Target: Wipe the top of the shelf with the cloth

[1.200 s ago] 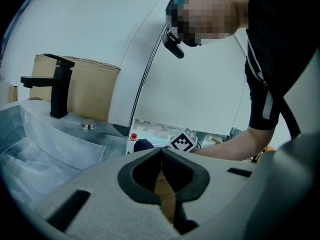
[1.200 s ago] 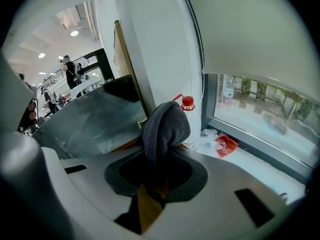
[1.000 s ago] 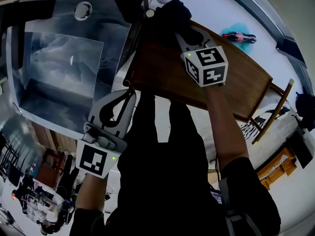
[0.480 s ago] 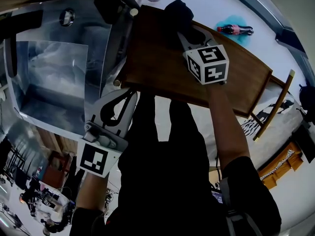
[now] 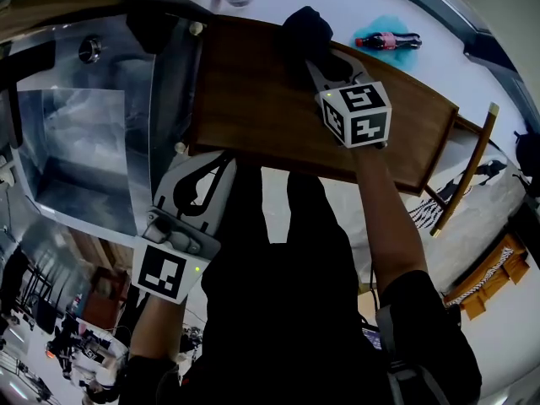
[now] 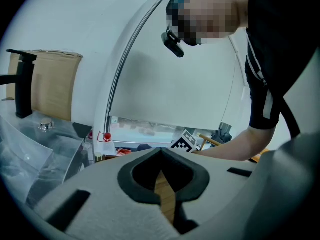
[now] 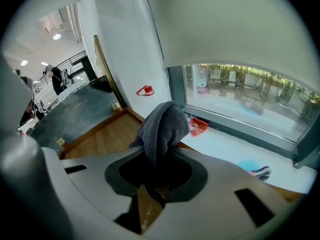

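The brown wooden shelf top (image 5: 270, 99) fills the middle of the head view. A dark grey cloth (image 5: 305, 28) lies bunched on it near the far edge. My right gripper (image 5: 317, 57) is shut on the cloth, and its marker cube rides above the shelf. In the right gripper view the cloth (image 7: 162, 126) rises out of my right gripper (image 7: 154, 160) over the wood. My left gripper (image 5: 221, 162) hovers at the shelf's near edge, left of centre. In the left gripper view my left gripper (image 6: 161, 152) is shut on nothing, with wood showing behind it.
A steel sink counter (image 5: 84, 133) with a black tap (image 6: 22, 84) adjoins the shelf's left end. A cola bottle (image 5: 384, 40) lies on the white sill beyond. A red wrapper (image 7: 198, 126) lies there too. A wooden chair (image 5: 472, 171) stands to the right.
My right gripper has dragged the cloth rightward along the shelf's far edge, away from the left corner. The left gripper has stayed by the near edge.
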`<action>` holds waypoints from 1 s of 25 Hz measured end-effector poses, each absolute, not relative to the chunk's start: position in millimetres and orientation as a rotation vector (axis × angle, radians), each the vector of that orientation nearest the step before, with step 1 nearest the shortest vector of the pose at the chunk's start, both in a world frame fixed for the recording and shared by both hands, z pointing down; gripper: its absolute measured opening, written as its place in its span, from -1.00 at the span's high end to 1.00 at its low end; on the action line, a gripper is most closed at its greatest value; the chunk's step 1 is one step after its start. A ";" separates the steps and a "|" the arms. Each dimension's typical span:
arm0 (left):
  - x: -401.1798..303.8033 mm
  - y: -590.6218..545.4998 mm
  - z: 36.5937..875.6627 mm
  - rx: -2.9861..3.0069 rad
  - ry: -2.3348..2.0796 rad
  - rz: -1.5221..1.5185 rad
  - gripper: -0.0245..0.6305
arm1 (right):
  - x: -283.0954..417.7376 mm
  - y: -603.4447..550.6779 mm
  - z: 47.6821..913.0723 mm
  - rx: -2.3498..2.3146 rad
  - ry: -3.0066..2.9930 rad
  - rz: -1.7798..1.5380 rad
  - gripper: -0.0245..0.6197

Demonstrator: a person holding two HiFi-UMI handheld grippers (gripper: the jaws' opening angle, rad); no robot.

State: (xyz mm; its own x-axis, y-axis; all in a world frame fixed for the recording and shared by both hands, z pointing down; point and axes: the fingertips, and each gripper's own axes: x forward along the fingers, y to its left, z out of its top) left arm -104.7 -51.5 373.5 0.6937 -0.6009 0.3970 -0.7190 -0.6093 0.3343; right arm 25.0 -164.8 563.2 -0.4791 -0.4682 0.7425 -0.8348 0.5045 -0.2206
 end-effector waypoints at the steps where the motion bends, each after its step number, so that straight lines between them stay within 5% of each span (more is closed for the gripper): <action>1: -99.6 -51.1 373.4 2.437 -1.008 0.340 0.87 | 31.1 -163.5 563.4 1.070 -2.128 0.776 0.69; 25: 24.0 -36.0 363.2 2.539 -0.814 0.397 0.87 | 196.0 -119.7 566.3 1.328 -1.982 0.888 0.69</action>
State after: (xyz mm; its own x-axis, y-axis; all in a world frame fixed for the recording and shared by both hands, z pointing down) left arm 24.0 -36.0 363.2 0.7852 -0.4778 0.3939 -0.6047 -0.7285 0.3218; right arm 196.0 -119.7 566.3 -0.3303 -0.5466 0.7695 -0.9381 0.2803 -0.2036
